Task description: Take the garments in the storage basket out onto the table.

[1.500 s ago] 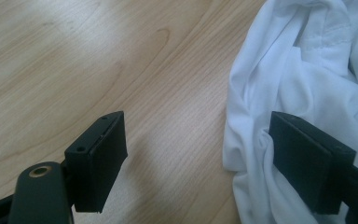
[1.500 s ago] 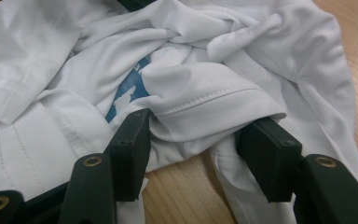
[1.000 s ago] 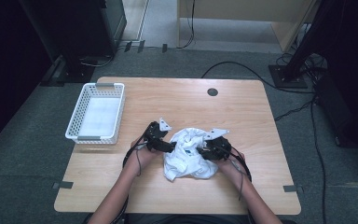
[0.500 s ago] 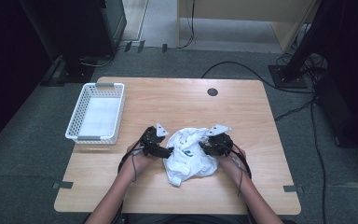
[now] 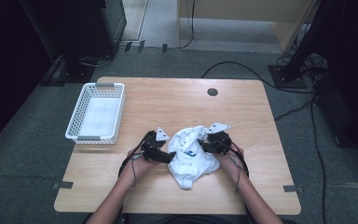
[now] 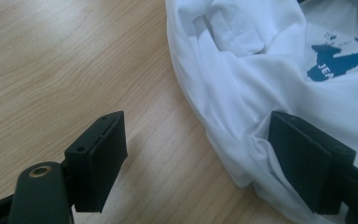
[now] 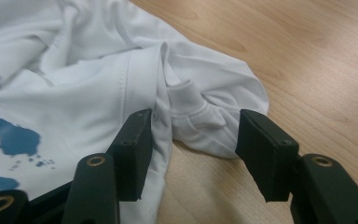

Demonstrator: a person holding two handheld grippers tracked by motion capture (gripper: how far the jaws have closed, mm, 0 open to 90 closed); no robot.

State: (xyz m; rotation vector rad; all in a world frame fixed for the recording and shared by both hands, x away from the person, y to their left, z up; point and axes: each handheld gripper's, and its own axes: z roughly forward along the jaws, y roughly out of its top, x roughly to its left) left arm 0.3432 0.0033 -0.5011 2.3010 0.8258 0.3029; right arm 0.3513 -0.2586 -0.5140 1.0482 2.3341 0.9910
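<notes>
A crumpled white T-shirt (image 5: 191,154) with a blue print (image 6: 338,60) lies on the wooden table (image 5: 177,100) in front of the person. My left gripper (image 5: 167,156) is at the shirt's left edge; in the left gripper view (image 6: 200,161) its jaws stand wide apart, one over bare wood, the other resting against the cloth. My right gripper (image 5: 205,145) is at the shirt's right side. In the right gripper view (image 7: 200,154) a folded sleeve cuff (image 7: 191,109) lies between the jaws, with a gap to the right one.
A white plastic basket (image 5: 80,112) stands on the table's left side. A dark round grommet (image 5: 212,92) sits near the far edge. Cables (image 5: 242,70) run over the grey floor behind the table.
</notes>
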